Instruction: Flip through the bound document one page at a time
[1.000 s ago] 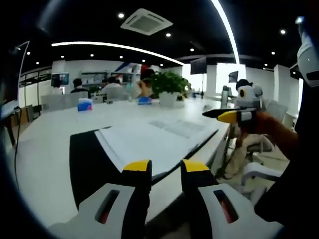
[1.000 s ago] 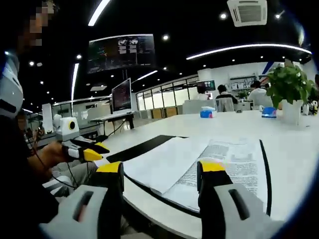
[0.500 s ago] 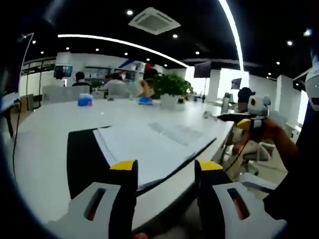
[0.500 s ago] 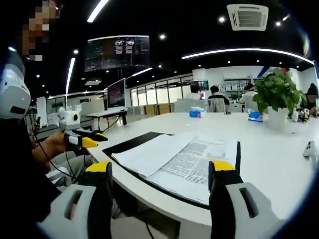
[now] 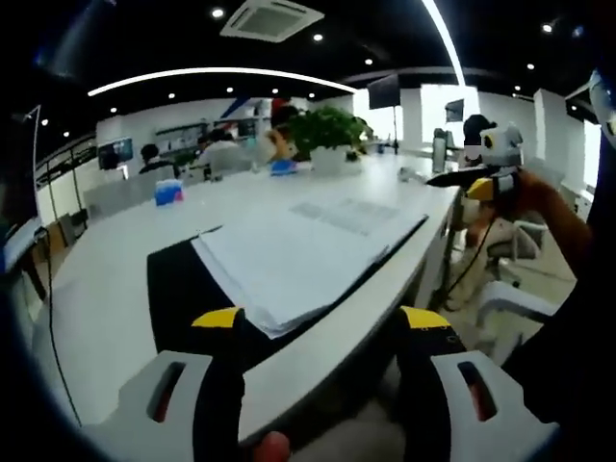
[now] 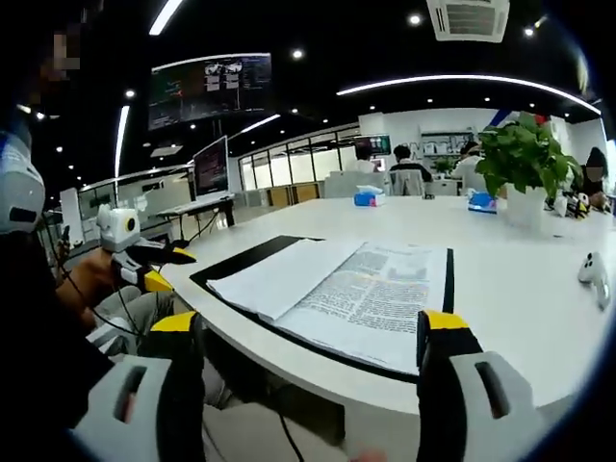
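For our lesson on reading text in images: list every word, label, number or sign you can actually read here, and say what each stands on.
No text can be read.
Bound document: printed lines on the open page, too small and blurred.
Hanging screen: bright content, illegible.
Wall screen: too small to read.
Blue tissue box: no legible label.

Print on the bound document (image 6: 375,294) is too small to read

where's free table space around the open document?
Bare white table lies between the bound document and the potted plant, up to a small white item near the edge. In the left gripper view, tabletop left of the black cover is bare. The far end is crowded: blue tissue box, plant.
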Tool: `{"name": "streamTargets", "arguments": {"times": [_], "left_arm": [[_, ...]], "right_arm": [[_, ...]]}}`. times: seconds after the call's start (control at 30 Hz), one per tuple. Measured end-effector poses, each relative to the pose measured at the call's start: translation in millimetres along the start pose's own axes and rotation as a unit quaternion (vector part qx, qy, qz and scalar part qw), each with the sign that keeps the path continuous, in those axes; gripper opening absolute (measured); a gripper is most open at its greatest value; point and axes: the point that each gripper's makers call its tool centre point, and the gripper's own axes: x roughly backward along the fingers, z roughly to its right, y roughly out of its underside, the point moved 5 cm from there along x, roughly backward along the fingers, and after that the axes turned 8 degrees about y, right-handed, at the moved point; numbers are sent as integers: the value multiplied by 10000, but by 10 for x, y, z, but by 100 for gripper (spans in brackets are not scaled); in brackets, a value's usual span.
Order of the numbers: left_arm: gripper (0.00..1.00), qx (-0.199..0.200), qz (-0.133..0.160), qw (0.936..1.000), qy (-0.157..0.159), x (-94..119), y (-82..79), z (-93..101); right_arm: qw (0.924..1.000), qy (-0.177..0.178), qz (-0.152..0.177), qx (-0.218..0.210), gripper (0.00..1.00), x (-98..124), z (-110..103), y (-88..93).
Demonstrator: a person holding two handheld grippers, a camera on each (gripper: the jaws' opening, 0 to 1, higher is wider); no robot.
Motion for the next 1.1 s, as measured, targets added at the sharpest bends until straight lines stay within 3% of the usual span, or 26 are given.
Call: {"name": "streamTargets", "arguments": {"times": [0.03, 0.07, 0.3, 0.57, 0.67, 0.9, 1.1], "left_arm": [[55, 395, -133, 9991, 111, -9, 36, 22], [55, 439, -89, 9989, 163, -22, 26, 23], [54, 416, 244, 9982, 366, -94, -108, 59], [47, 261, 198, 9978, 571, -209, -174, 126], [39, 294, 155, 9964, 785, -255, -207, 177], [39, -33, -24, 9948, 1014, -415, -356, 222], [40, -430, -296, 9891, 1378, -662, -465, 335]], "right_arm": [[10000, -39, -47, 24, 84, 5, -11, 11], [9999, -73, -100, 29, 83, 12, -22, 25], [9998, -88, -175, 74, 80, 60, -17, 85], [9991, 99, -420, -2, 75, 145, 138, 238], [9989, 133, -445, -38, 75, 167, 168, 263], [9992, 183, -350, -116, 72, 182, 230, 341], [9993, 97, -177, -306, 71, 212, 237, 385]]}}
